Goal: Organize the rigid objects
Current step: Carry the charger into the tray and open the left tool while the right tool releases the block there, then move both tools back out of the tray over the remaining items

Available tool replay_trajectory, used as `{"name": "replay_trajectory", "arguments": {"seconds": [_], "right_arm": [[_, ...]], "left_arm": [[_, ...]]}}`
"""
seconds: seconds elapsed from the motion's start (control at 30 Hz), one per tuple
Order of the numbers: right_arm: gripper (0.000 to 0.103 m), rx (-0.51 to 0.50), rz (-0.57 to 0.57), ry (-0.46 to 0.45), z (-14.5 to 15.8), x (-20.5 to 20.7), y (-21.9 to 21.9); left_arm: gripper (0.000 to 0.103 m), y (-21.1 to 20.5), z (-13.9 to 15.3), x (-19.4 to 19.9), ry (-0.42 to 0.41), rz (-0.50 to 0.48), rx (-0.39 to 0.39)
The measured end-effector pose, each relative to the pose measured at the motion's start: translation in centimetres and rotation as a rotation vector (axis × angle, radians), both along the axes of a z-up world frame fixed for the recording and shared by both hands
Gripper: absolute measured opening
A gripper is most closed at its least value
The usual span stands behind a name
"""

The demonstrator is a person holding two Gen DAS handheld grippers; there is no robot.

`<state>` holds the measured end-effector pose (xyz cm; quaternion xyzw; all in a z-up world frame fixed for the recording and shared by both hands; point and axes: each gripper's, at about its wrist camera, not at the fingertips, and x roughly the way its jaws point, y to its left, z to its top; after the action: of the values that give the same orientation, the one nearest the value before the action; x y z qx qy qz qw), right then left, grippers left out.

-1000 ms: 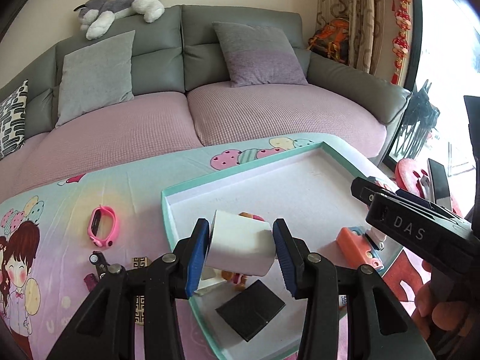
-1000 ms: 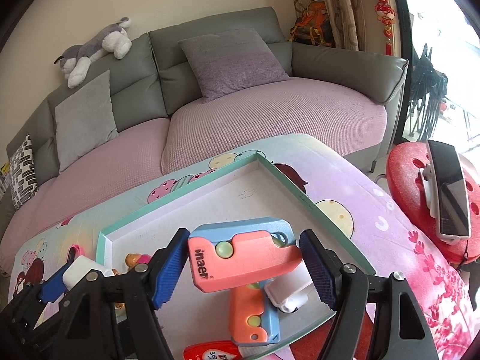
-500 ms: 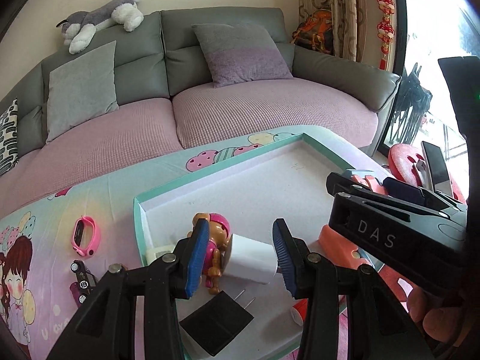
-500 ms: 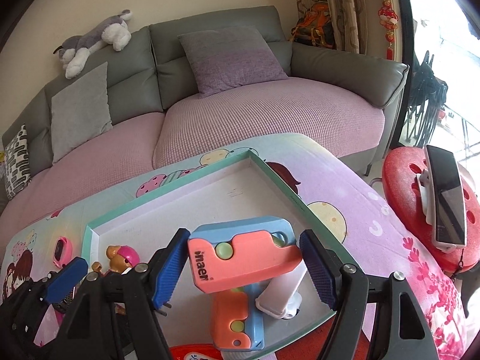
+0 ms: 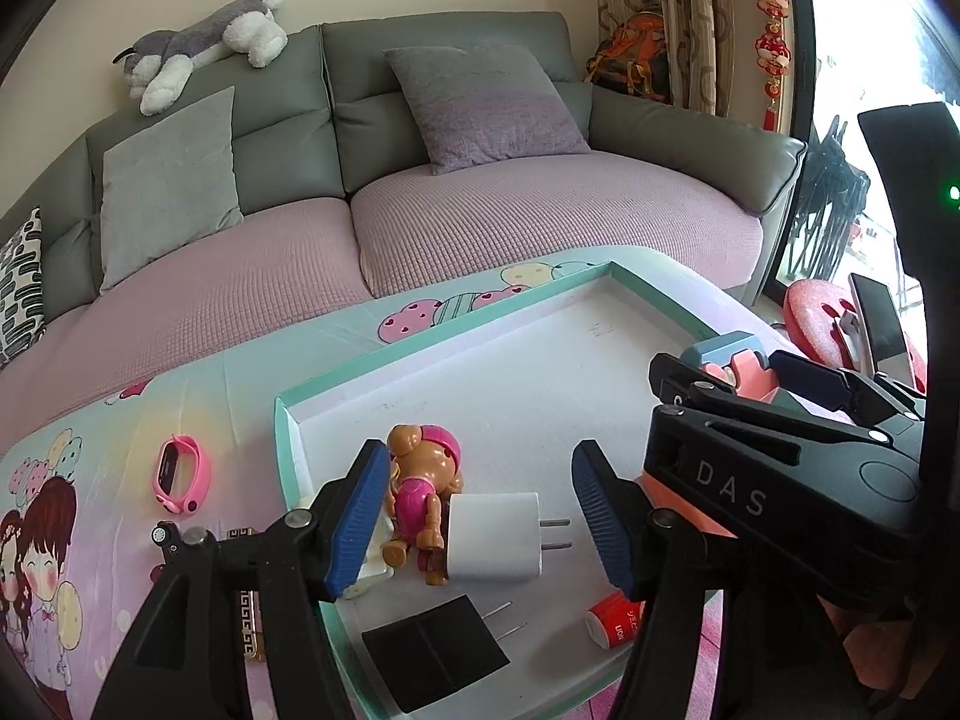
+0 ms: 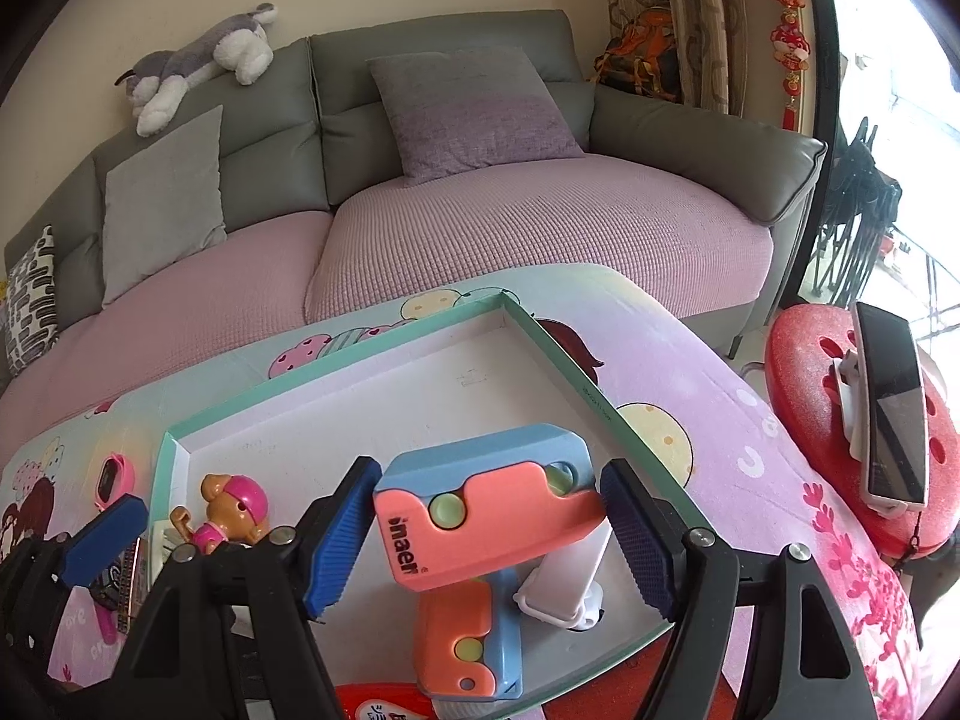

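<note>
A white tray with a teal rim [image 5: 420,341] [image 6: 336,369] lies on the table. In the left wrist view my left gripper [image 5: 480,519] is open and empty above it. A white charger plug [image 5: 495,537] lies in the tray between its fingers, beside a brown and pink toy dog [image 5: 423,477] and a black adapter [image 5: 435,651]. In the right wrist view my right gripper [image 6: 489,540] is shut on an orange and blue toy gun [image 6: 480,522], held over the tray's near right part. A white object [image 6: 564,582] lies under it.
A pink watch [image 5: 180,474] and small dark items [image 5: 165,537] lie on the cartoon tablecloth left of the tray. A red and white tube [image 5: 612,627] lies at the tray's near edge. A sofa [image 5: 420,228] stands behind; a red stool with a phone [image 6: 888,414] is at the right.
My left gripper has opened and let go of the white plug, which now lies in the tray, and has drawn back. My right gripper still holds the toy gun.
</note>
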<state>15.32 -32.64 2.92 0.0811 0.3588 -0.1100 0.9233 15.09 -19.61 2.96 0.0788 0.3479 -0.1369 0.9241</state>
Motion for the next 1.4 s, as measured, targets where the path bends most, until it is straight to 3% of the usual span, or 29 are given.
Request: {"name": "replay_trajectory", "arguments": {"seconds": [0.4, 0.53, 0.57, 0.6, 0.63, 1.1, 1.4], "right_arm": [[0.092, 0.022, 0.001, 0.012, -0.3, 0.2, -0.2], [0.103, 0.021, 0.002, 0.003, -0.1, 0.1, -0.2], [0.103, 0.022, 0.001, 0.0, -0.1, 0.1, -0.1], [0.103, 0.025, 0.001, -0.003, 0.0, 0.1, -0.2], [0.103, 0.029, 0.0, -0.006, 0.0, 0.1, -0.2], [0.103, 0.034, 0.005, -0.004, 0.0, 0.1, 0.0], [0.103, 0.053, 0.056, 0.005, 0.3, 0.4, 2.2]], "left_arm": [[0.068, 1.4, 0.2, 0.3, 0.002, 0.047, 0.008], [0.068, 2.2, 0.2, 0.5, 0.003, 0.072, 0.012], [0.072, 2.4, 0.2, 0.6, 0.004, 0.081, 0.011], [0.086, 2.6, 0.2, 0.7, 0.007, 0.091, 0.01], [0.091, 2.9, 0.2, 0.7, 0.008, 0.101, 0.006], [0.091, 7.5, 0.4, 1.7, 0.008, 0.256, -0.017], [0.091, 12.6, -0.3, 2.3, 0.051, 0.455, -0.05]]}}
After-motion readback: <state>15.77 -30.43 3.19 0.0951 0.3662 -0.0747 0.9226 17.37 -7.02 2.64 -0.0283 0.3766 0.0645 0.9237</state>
